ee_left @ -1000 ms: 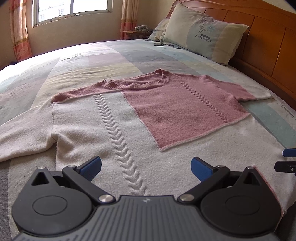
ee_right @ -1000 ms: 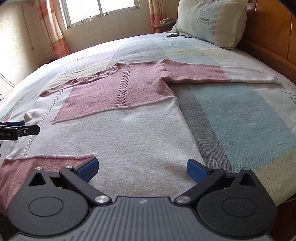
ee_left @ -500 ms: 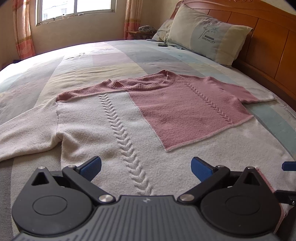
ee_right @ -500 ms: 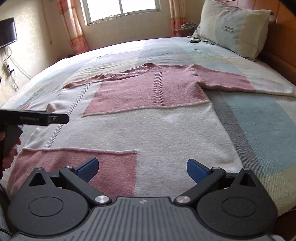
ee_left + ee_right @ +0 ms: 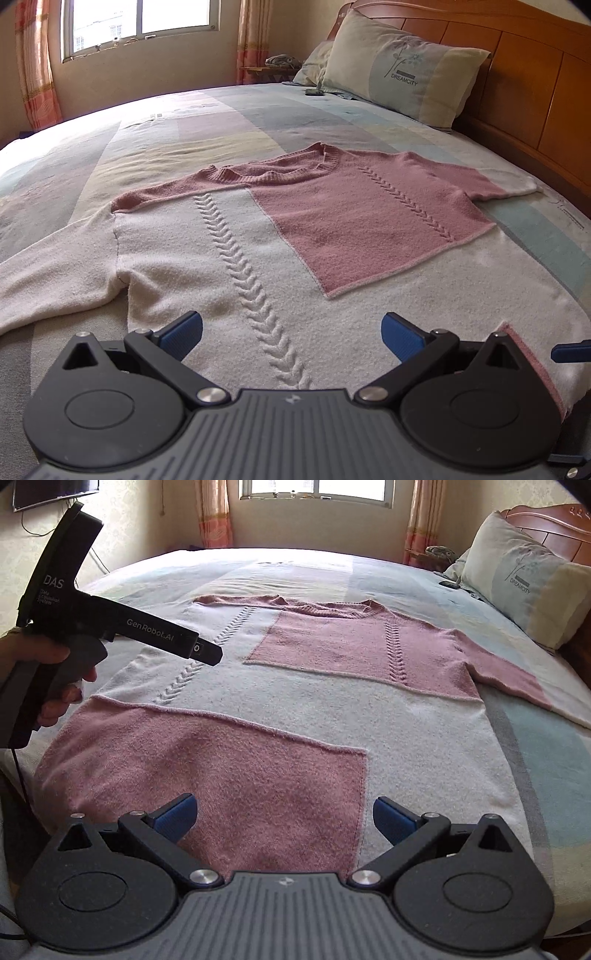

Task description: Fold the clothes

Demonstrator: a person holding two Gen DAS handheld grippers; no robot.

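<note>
We see the sweater [image 5: 303,709] flat on the bed [image 5: 554,768], hem at its near edge. Left gripper [image 5: 291,332] & right gripper [image 5: 282,814]: fingers apart, holding nothing.

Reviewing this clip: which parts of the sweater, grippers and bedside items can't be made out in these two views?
- sweater hem: both views, hidden behind the left gripper and right gripper bodies.
- White sleeve cuff: left wrist view, cut off by the frame edge.
- small dark item by the pillow: too small to identify.
- Object on the bedside stand: too small and distant to identify.
</note>
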